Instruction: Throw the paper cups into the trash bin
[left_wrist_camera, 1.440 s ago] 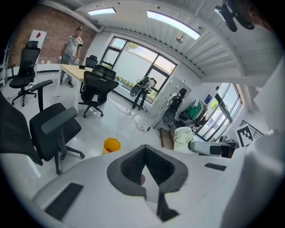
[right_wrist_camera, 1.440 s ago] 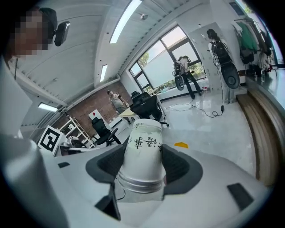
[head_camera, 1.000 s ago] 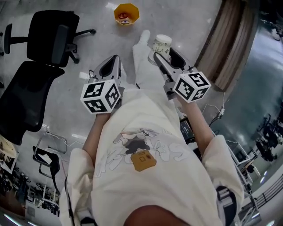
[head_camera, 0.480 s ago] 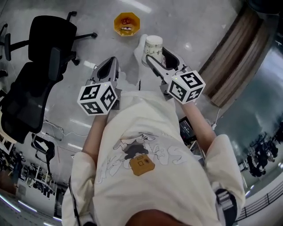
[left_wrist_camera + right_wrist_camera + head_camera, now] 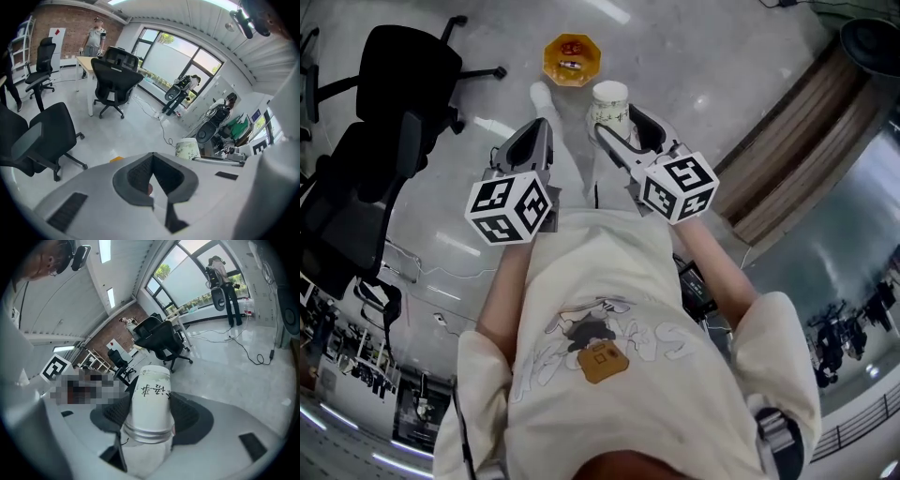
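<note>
Cup [image 5: 151, 397] pinched betw R gripper [image 5: 622, 129] jaws

Bright daylight, window glare, glossy floor reflections, fisheye edges

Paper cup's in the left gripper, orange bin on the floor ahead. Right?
No. The paper cup is held by the right gripper, as the right gripper view shows; the left gripper is shut with nothing in it. The orange bin is on the floor ahead.
</note>
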Demonstrator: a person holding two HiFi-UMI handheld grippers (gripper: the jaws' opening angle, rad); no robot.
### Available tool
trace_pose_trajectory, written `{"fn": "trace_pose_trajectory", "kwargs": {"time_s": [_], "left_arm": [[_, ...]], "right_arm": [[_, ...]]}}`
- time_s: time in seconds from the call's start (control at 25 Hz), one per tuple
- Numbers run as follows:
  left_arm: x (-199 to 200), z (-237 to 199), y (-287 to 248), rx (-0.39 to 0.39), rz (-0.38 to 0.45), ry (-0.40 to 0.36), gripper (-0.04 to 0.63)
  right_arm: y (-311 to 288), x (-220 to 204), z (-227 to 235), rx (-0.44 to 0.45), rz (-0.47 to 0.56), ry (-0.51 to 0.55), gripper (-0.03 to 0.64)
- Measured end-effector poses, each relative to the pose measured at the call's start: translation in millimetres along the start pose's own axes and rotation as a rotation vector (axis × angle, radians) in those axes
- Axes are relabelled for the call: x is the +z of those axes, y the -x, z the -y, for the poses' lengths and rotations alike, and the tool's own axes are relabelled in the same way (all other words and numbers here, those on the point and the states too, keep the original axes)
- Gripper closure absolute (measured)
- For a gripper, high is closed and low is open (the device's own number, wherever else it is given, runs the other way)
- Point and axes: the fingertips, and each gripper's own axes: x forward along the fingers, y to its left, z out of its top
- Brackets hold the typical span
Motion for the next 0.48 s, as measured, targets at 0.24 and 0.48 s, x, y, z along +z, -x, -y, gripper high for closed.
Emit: {"fn": "trace_pose_trajectory", "kwargs": {"time_s": [0.24,0.48], "left_arm": [[7.3,-27.4,-68.9,-0.014,-0.045,0.002,0.589],[-2.7,-79.5,-126.4,-0.002,-0.086,0.021,0.589]], "right_arm": [[-61.0,-9.8,34.3,0.013,-0.075,-0.007,0.336],[-125.7,-29.3,73.8,-0.013,-0.126,-0.004,0.337]]}}
